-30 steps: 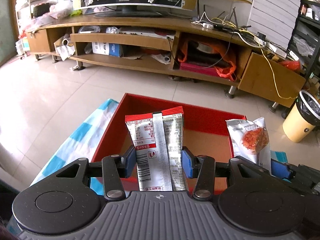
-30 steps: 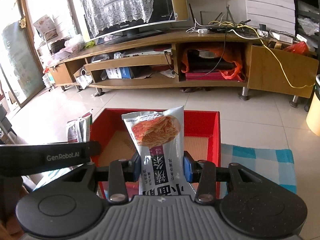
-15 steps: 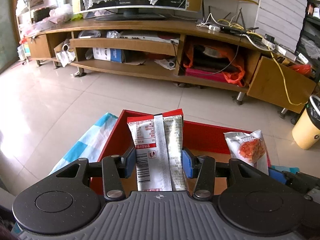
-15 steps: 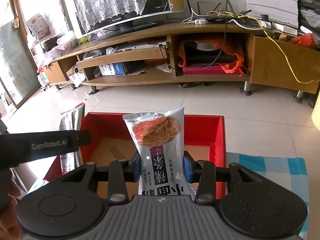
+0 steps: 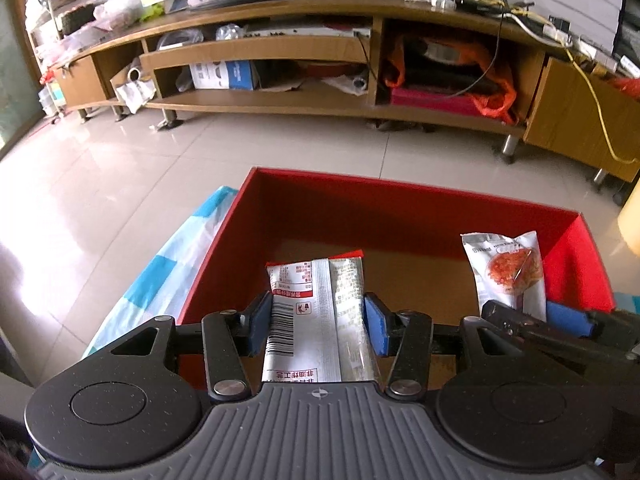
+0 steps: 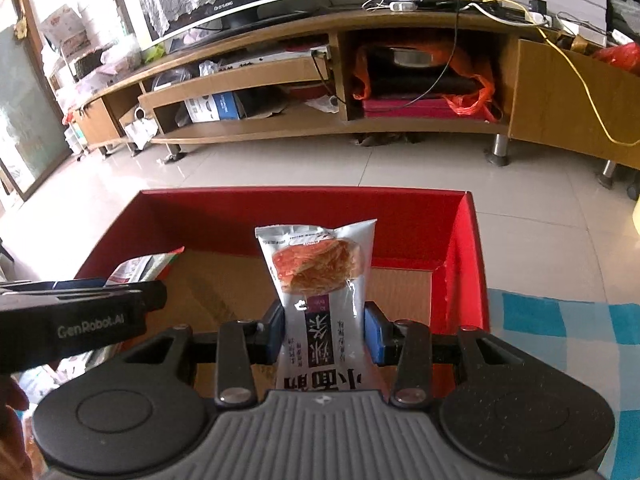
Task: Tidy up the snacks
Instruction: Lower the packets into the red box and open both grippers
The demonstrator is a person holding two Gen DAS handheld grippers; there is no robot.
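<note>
My left gripper (image 5: 316, 322) is shut on a silver snack packet with a red top and a barcode (image 5: 316, 312), held over the near left part of the red box (image 5: 400, 200). My right gripper (image 6: 325, 330) is shut on a silver packet with an orange food picture (image 6: 320, 280), held over the near right part of the same box (image 6: 304, 196). The box has a brown cardboard floor. The right gripper (image 5: 560, 322) and its packet (image 5: 506, 270) also show in the left wrist view. The left gripper's black body (image 6: 80, 316) and its packet (image 6: 140, 266) show in the right wrist view.
The box sits on a blue and white checked cloth (image 6: 560, 320), which also shows in the left wrist view (image 5: 160, 272). Beyond is a tiled floor (image 5: 120, 168) and a long wooden TV stand (image 5: 320, 40) with a TV. A yellow bin (image 5: 630, 220) stands at the right.
Both grippers have moved forward and down over the red box with their packets still held. The box now fills more of both views.
</note>
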